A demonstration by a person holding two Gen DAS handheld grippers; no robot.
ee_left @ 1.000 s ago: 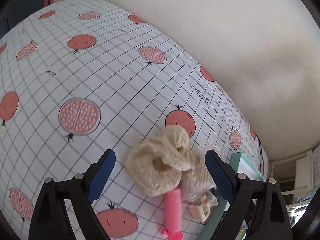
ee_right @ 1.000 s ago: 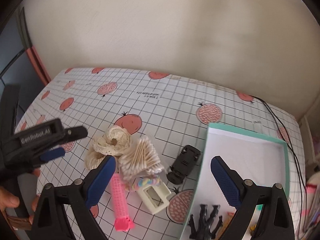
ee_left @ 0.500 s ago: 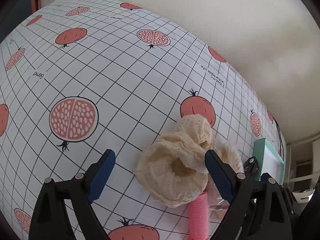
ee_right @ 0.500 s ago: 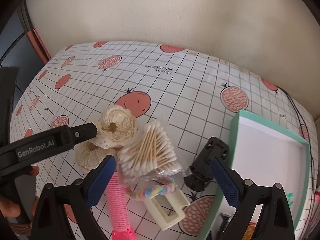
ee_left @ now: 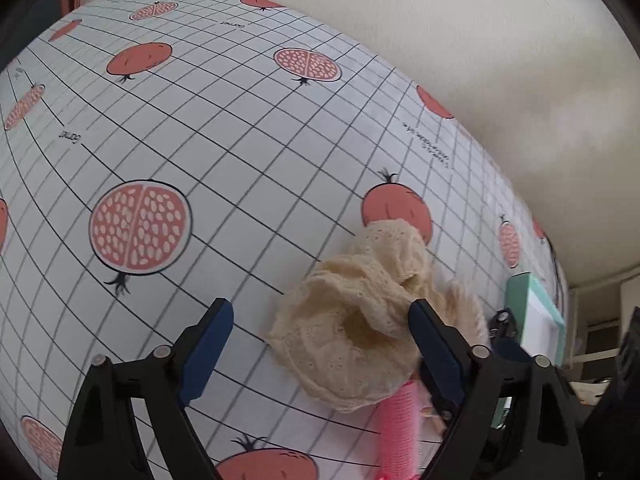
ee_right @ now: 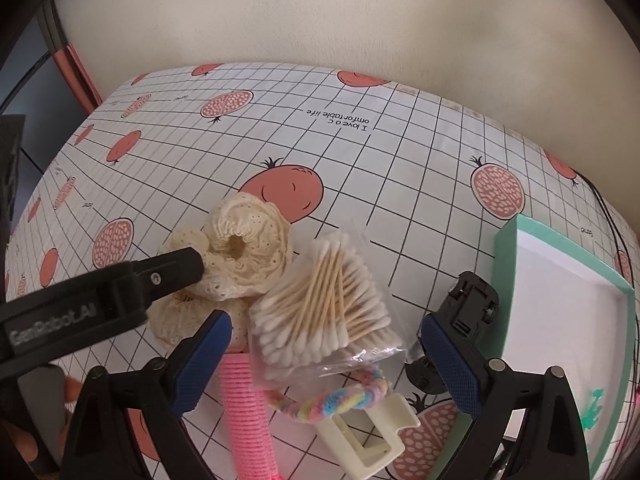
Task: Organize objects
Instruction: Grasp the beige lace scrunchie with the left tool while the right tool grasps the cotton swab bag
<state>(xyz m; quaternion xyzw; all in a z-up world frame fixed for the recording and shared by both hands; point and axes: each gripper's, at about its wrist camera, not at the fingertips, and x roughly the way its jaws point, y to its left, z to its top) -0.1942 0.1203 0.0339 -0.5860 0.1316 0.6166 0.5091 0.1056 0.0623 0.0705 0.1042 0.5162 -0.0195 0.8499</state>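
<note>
Cream lace scrunchies (ee_left: 352, 332) lie in a heap on the pomegranate-print tablecloth. My left gripper (ee_left: 320, 344) is open with the heap between its blue pads; its right finger presses into the lace. In the right wrist view the scrunchies (ee_right: 244, 256) sit left of a clear bag of cotton swabs (ee_right: 324, 304). My right gripper (ee_right: 324, 360) is open, straddling the swab bag from just above. The left gripper's finger (ee_right: 160, 276) touches the scrunchies there.
A pink hair roller (ee_right: 248, 412), a pastel hair tie (ee_right: 336, 400), a cream claw clip (ee_right: 364, 432) and a black clip (ee_right: 468, 304) lie by the swabs. A mint-rimmed white tray (ee_right: 504, 272) stands at the right. A wall runs behind the table.
Both grippers have moved forward and down toward the pile. The left gripper now straddles the scrunchies; the right now straddles the swab bag.
</note>
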